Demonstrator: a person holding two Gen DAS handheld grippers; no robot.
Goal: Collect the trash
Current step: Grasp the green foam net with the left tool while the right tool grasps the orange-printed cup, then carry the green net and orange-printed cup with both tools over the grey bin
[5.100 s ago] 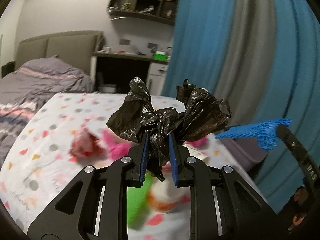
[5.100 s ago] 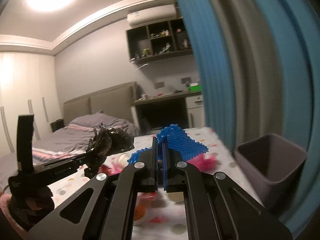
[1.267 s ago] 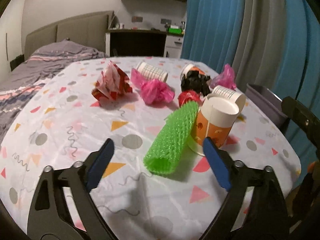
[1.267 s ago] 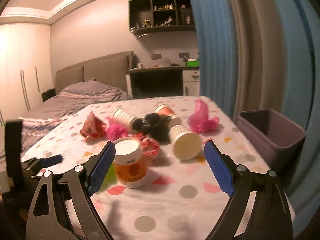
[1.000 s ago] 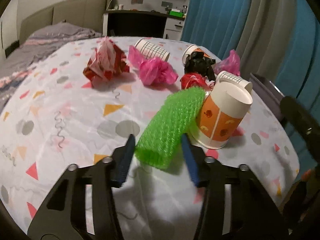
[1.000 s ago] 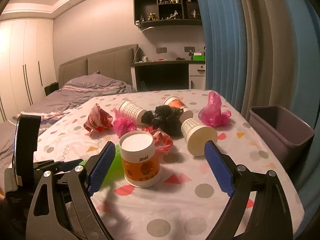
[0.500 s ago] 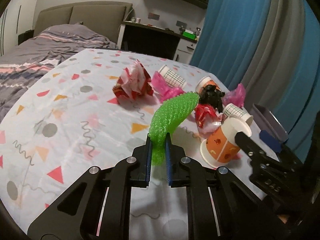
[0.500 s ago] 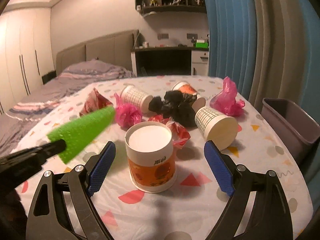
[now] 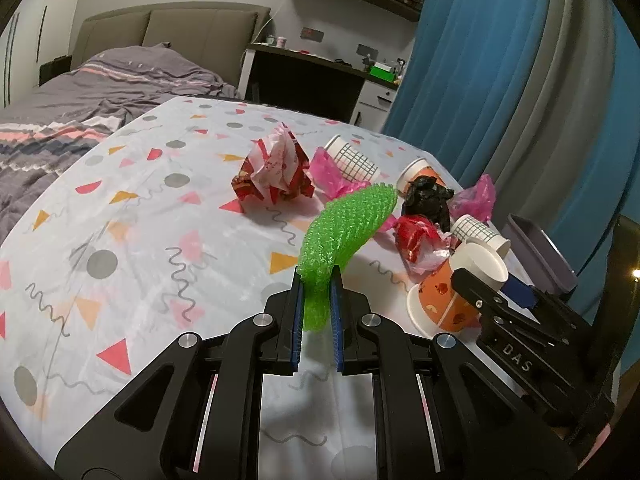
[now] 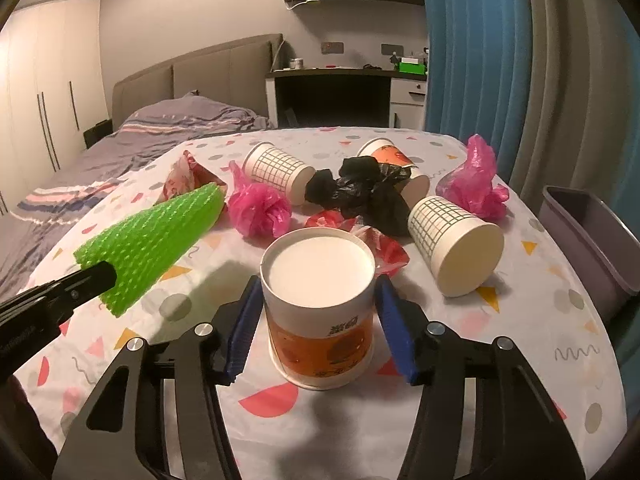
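Note:
My left gripper (image 9: pixel 316 280) is shut on the near end of a green foam net sleeve (image 9: pixel 348 224), which hangs lifted off the table; the right wrist view has the sleeve (image 10: pixel 152 236) at the left. An upside-down orange paper cup (image 10: pixel 320 320) stands between the blue pads of my right gripper (image 10: pixel 318 284). Its jaws are closing, and both pads touch the cup's sides near the top. The left wrist view shows that cup (image 9: pixel 440 300) at the right, partly behind the right gripper (image 9: pixel 496 292).
On the patterned tablecloth (image 9: pixel 120 240) lie a red-white crumpled wrapper (image 9: pixel 276 172), pink bags (image 10: pixel 260 208), a black bag (image 10: pixel 368 192), a red wrapper (image 9: pixel 416 236) and grid paper cups (image 10: pixel 456 244). A grey bin (image 10: pixel 592 240) stands off the right edge by the blue curtain.
The left gripper closed on the green sleeve and lifted it. The right gripper moved forward over the orange cup and its jaws came in from wide open to the cup's sides.

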